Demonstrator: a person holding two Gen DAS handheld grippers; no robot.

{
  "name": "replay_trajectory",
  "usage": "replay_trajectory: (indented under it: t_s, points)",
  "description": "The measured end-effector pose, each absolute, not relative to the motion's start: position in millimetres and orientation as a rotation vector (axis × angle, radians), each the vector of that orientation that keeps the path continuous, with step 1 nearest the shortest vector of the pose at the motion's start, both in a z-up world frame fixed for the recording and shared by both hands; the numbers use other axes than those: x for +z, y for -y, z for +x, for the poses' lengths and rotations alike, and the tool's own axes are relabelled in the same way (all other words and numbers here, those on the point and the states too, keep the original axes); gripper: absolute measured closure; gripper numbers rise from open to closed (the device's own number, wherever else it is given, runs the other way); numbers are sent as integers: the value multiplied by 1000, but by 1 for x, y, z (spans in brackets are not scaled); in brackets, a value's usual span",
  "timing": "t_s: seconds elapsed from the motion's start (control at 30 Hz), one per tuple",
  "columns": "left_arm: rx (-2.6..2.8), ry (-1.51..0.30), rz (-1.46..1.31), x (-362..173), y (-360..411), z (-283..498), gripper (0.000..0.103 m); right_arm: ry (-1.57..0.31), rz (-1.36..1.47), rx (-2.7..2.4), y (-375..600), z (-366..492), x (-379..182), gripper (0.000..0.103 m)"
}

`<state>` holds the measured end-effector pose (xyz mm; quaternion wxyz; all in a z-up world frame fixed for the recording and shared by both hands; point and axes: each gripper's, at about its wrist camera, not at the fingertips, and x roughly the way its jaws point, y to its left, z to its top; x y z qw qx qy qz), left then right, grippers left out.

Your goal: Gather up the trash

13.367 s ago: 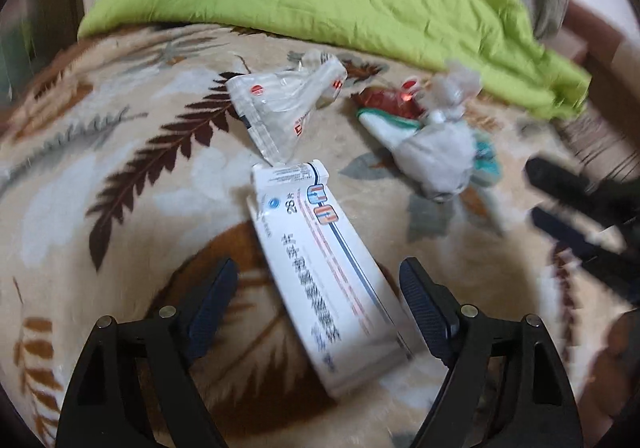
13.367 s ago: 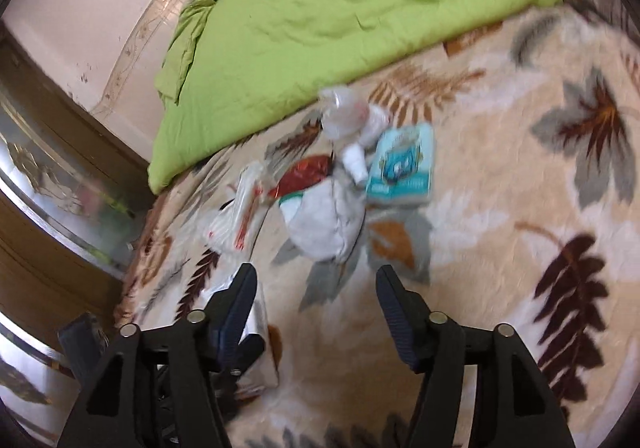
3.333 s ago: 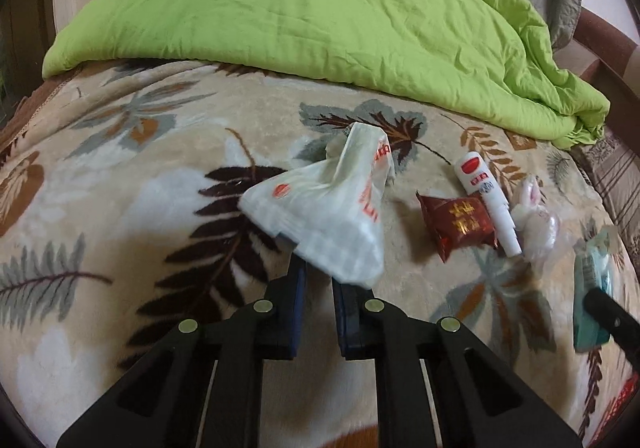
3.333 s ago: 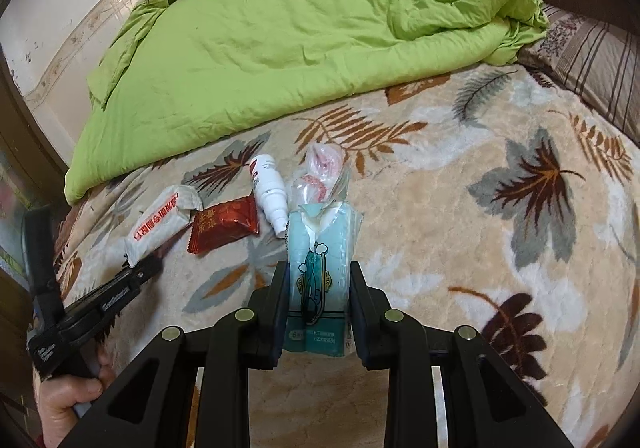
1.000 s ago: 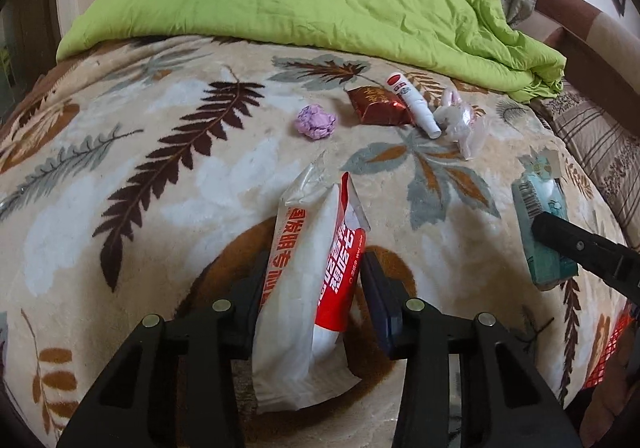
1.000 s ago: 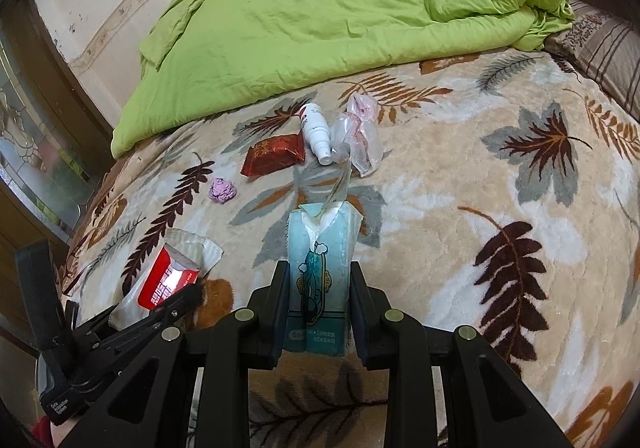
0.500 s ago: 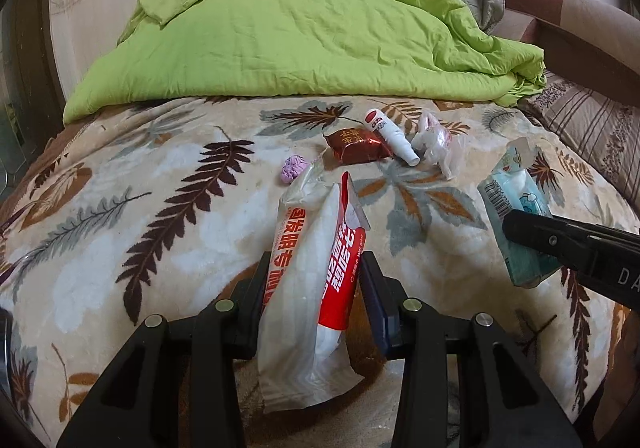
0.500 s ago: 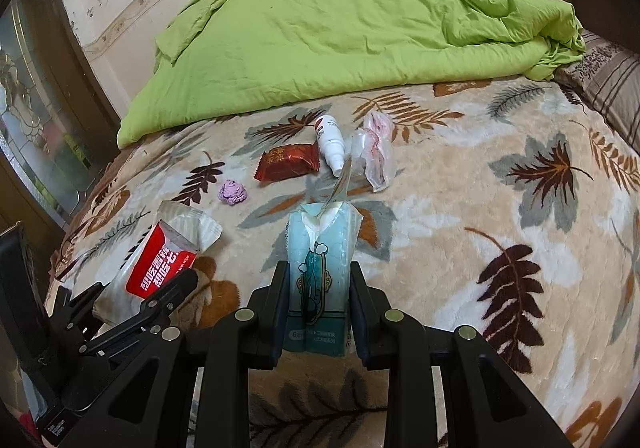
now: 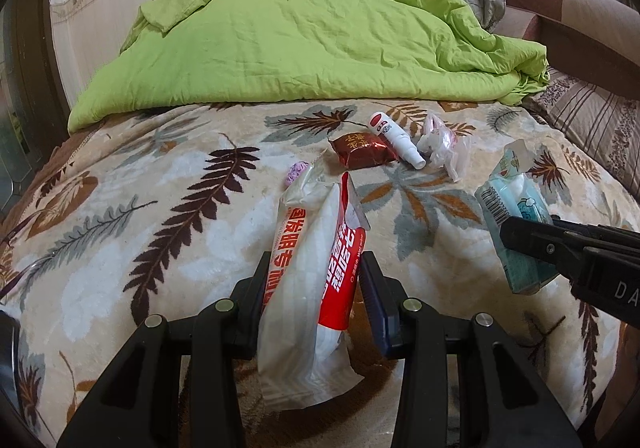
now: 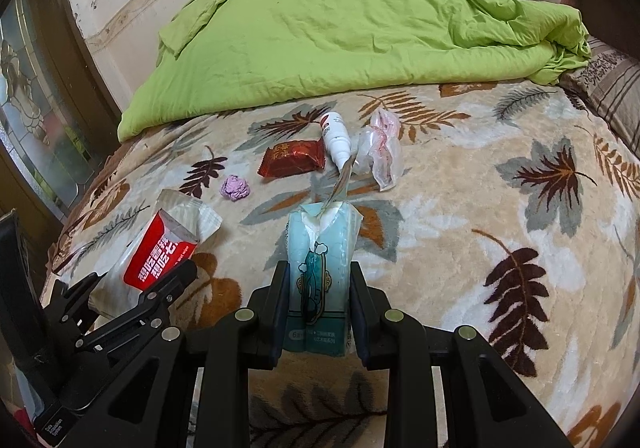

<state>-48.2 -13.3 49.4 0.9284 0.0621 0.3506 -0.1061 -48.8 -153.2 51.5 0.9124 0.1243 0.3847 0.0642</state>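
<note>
Left tongs [image 9: 316, 288] are clamped on a red-and-white wet-wipe pack [image 9: 312, 272], right tongs [image 10: 318, 288] on a teal tissue pack [image 10: 320, 272], both long axes pointing toward the bed's [image 10: 460, 208] middle, where remaining litter lies ahead.

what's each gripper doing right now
left gripper: shut on the red and white wrapper.
right gripper: shut on the teal tissue pack.
</note>
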Motion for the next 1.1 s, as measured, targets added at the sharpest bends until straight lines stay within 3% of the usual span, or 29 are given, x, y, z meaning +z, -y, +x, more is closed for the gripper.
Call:
replay_trajectory:
  t_s: [1.1]
  points:
    - [-198, -712, 150, 51, 13, -47, 63, -795, 251, 129, 152, -47, 51, 74]
